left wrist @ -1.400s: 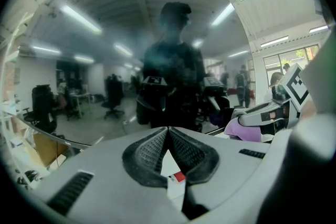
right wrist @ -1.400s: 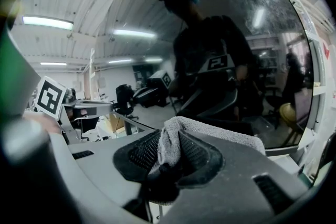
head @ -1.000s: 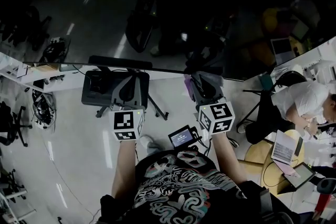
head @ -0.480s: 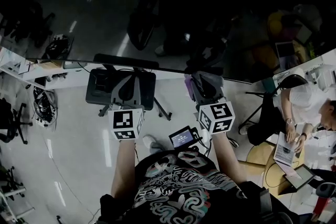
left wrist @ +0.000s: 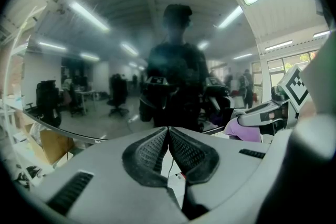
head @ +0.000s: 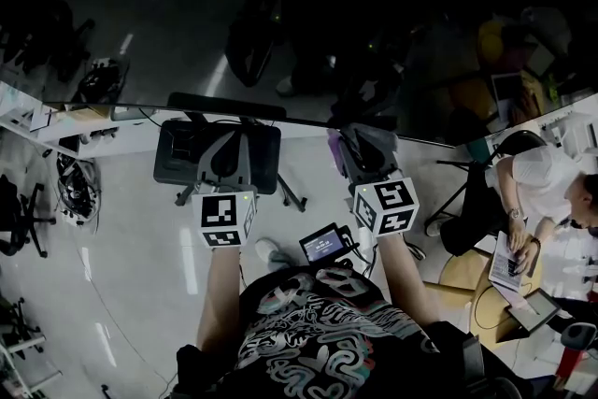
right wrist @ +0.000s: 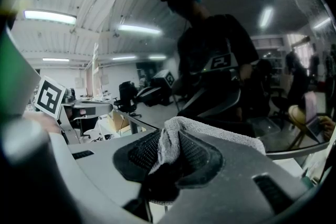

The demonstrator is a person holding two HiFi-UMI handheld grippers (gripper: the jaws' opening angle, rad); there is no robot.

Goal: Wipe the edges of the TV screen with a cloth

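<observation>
The right gripper (right wrist: 170,139) is pinching the cloth (right wrist: 215,131) firmly. Its fingers (right wrist: 202,157) are pressing in on a grey fold that is bunching up between them and spilling out ahead of their tips and off to their right. The left gripper (left wrist: 168,131) is holding nothing, and its fingers (left wrist: 149,157) are meeting at the tips with no gap.

The TV screen (left wrist: 105,86) is filling the space just beyond both sets of fingers. Its thin edge (head: 290,120) is running crosswise right in front of them.

As a judgement, the wiping is somewhere along this near edge, with the cloth lying at or very close to it. Nothing on the frame is showing which stretches are done, so the other edges are probably left to do.

The head view is very dark. The far edges and corners of the screen are falling outside every view. Whether the cloth is actually touching the edge is hard to make out, since reflections of the room are covering the glass.
</observation>
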